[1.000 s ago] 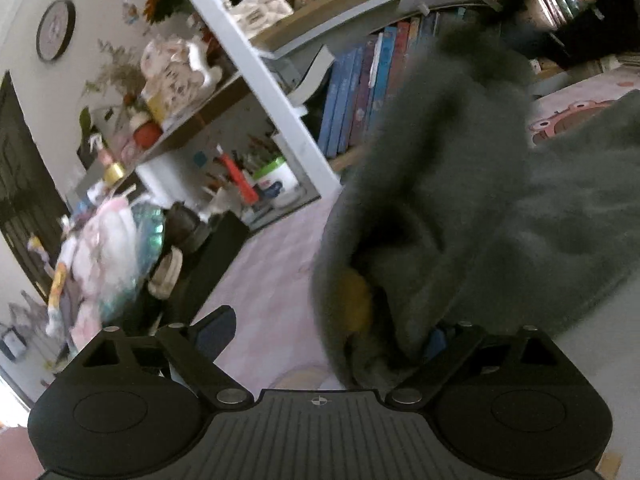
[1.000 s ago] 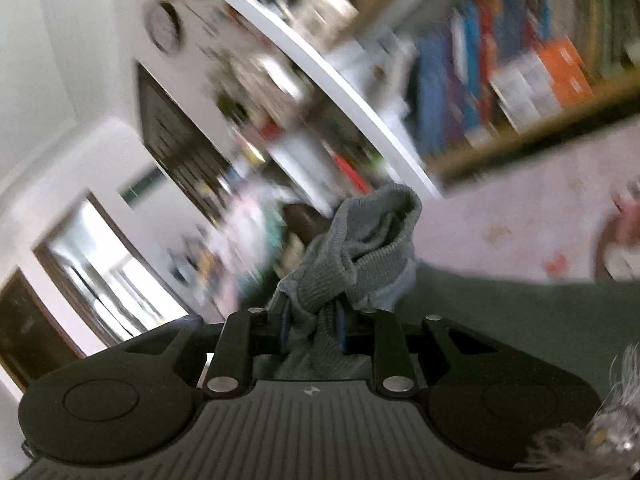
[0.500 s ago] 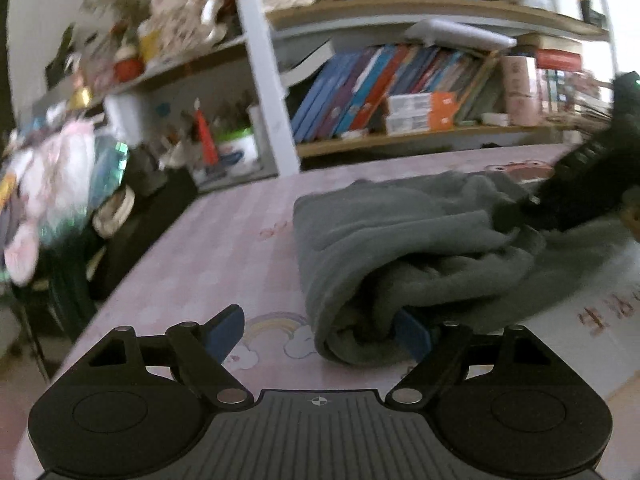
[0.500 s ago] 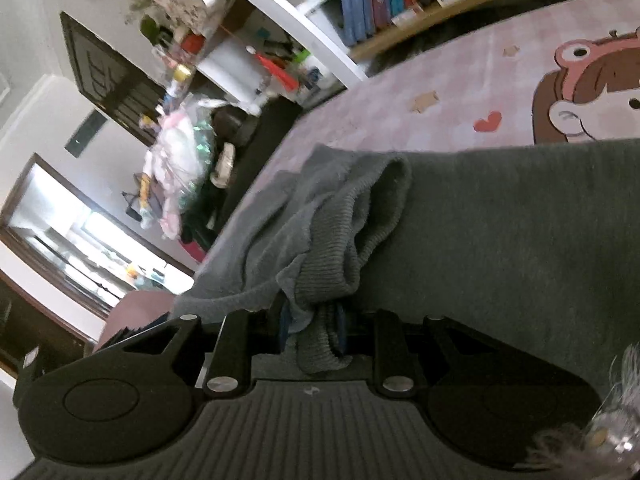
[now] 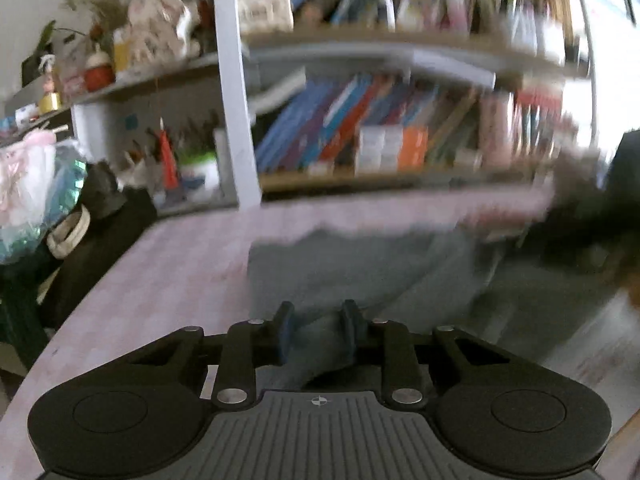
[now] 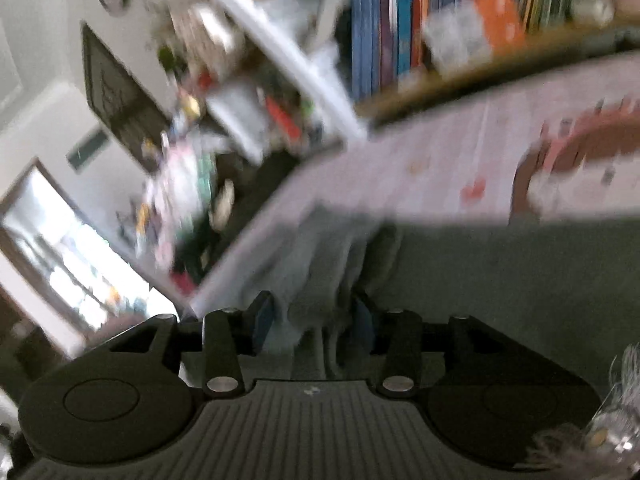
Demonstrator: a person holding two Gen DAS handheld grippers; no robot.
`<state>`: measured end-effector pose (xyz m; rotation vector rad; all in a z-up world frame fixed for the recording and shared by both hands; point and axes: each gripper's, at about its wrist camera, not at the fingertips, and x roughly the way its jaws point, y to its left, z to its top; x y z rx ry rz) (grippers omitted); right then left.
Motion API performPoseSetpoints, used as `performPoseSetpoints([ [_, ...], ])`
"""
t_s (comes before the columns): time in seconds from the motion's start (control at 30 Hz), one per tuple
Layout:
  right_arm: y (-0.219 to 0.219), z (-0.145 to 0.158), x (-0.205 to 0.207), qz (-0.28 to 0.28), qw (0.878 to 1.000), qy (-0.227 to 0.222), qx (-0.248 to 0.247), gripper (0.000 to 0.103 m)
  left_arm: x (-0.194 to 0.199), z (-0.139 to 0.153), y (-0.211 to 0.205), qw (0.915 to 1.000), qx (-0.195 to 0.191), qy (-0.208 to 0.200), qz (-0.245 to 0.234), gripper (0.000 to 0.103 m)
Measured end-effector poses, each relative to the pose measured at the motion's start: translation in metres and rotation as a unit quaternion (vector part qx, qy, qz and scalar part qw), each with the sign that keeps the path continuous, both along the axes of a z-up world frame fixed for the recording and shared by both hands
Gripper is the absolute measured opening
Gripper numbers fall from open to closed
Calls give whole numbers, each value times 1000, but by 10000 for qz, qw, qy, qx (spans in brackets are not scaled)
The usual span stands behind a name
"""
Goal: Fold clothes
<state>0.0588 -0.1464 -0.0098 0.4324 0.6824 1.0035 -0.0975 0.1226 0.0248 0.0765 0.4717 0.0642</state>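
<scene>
A grey knit garment (image 5: 380, 272) lies on the pink checked table (image 5: 180, 256). Both views are blurred by motion. My left gripper (image 5: 318, 332) has its fingers narrowed around a fold of the garment at its near edge. My right gripper (image 6: 314, 316) has its fingers a little apart, with a bunched fold of the same garment (image 6: 500, 272) between them. The other gripper shows as a dark blur (image 5: 592, 216) at the right of the left wrist view.
A bookshelf (image 5: 380, 140) full of books stands behind the table. A white shelf post (image 5: 236, 100) and cluttered shelves with ornaments are at the left. Bags and a dark chair (image 5: 92, 220) sit beyond the table's left edge. A cartoon print (image 6: 580, 160) marks the tablecloth.
The garment has come down from the air and lies flatter on the table. My left gripper's fingers have narrowed onto a fold. My right gripper's fingers have widened around its fold.
</scene>
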Motion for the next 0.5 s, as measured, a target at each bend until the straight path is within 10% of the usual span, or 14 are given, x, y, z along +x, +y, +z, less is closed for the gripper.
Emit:
performPoseSetpoints([
  [0.2,10,12,-15,186,9965,-780,-252,13,-3,-3,-1,10000,40,32,-16,25],
  [0.27,25,-1,-13,306,9925,-650,-991,12,-9,3,-1,10000,11,-50,-7,27],
  [0.5,23,-8,-9,301,9918,-451,-1160,13,-10,-9,6,9998,-189,93,-55,27],
])
